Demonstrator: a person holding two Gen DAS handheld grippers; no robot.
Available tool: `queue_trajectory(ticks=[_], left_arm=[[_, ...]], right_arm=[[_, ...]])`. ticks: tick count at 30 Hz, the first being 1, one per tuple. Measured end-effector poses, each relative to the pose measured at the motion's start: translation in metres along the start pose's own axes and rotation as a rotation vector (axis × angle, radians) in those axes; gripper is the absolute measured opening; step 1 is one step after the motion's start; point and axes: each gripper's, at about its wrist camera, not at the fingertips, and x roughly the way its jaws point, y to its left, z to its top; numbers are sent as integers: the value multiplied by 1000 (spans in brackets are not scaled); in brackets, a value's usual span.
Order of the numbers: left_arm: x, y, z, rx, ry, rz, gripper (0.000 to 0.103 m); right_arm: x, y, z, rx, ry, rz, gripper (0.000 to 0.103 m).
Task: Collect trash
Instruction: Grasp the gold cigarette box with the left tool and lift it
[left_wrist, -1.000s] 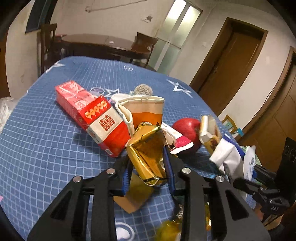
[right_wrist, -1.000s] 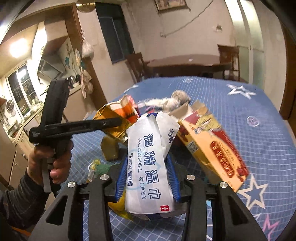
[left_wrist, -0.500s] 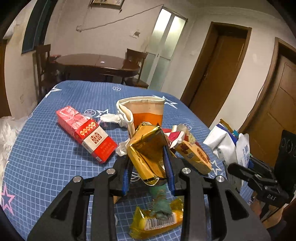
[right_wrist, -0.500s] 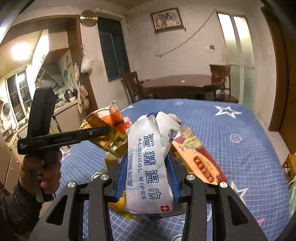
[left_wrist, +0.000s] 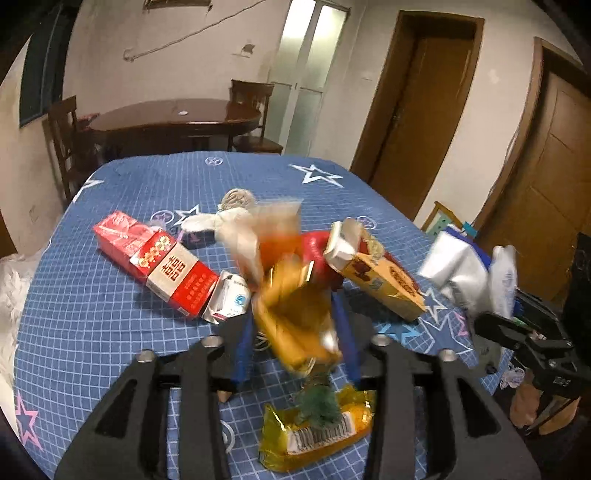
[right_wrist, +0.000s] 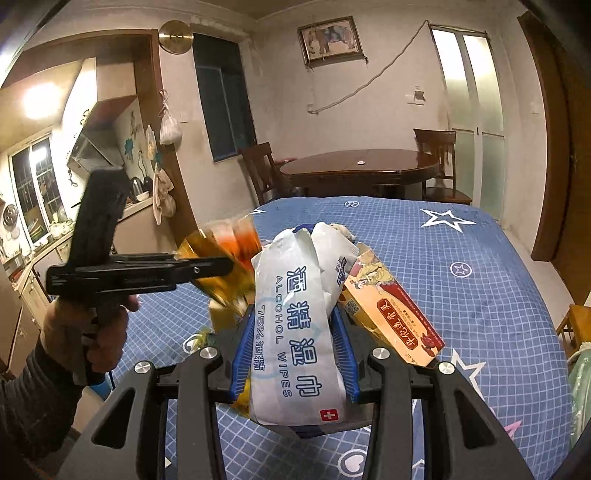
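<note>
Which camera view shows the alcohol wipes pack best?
The right wrist view: the alcohol wipes pack fills the centre, clamped in the right hand-held gripper, and its printed label is sharp and readable. In the left wrist view the pack sits small at the right edge, blurred, with no readable text.

Clutter midtable; bare tablecloth (left_wrist: 92, 314) left

On the blue star-patterned surface (left_wrist: 110, 314) lie two long cartons, one red carton (left_wrist: 155, 262) and one tan carton (left_wrist: 380, 280), plus one yellow wrapper (left_wrist: 317, 435) with a barcode. There is one pack of alcohol wipes (right_wrist: 295, 332) and one gold foil bag (left_wrist: 295, 314). Two grippers show, the left gripper (left_wrist: 295, 347) and the right gripper (right_wrist: 293, 354).
</note>
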Motion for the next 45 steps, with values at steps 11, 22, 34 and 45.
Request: queue_trajectory(ticks=[11, 22, 34, 45], left_arm=[[27, 20, -9, -43, 87, -12, 40], [17, 44, 5, 102, 189, -172, 76], [80, 12, 0, 329, 454, -221, 75], [78, 9, -11, 307, 405, -240, 48]], right_arm=[[5, 2, -1, 11, 23, 15, 42], [29, -8, -10, 36, 94, 79, 42], [43, -21, -19, 87, 109, 77, 43], [49, -28, -22, 98, 102, 73, 43]])
